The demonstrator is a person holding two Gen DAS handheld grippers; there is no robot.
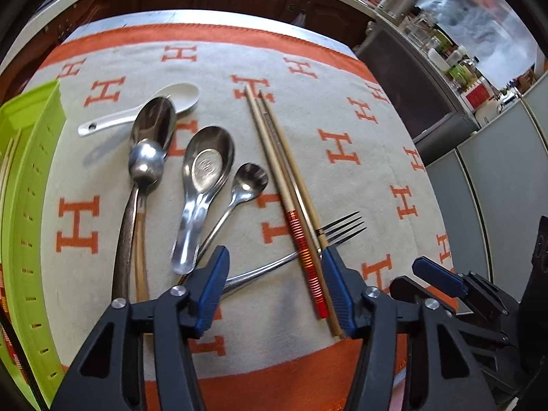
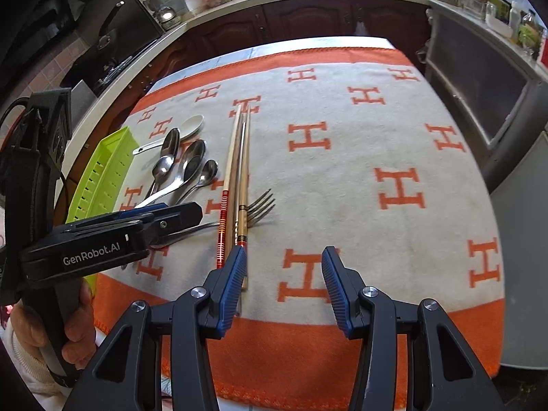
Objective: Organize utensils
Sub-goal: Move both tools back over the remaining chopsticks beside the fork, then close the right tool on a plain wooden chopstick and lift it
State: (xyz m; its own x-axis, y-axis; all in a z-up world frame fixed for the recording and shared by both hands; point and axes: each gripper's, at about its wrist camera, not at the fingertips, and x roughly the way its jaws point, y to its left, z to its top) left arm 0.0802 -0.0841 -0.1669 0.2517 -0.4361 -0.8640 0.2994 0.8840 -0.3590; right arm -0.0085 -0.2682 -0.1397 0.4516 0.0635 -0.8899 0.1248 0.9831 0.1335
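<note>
left wrist view: the left gripper (image 1: 275,257) is being held open over the fork (image 1: 308,243) and chopsticks (image 1: 291,198), nothing gripped. the right gripper (image 2: 284,260) is also being held open, empty. farther off, spoons (image 1: 205,171) are lying beside the green tray (image 1: 30,178).

Black grippers (image 2: 284,287) with ribbed blue pads, silver screws, seemingly cream sleeve (image 2: 24,359).
</note>
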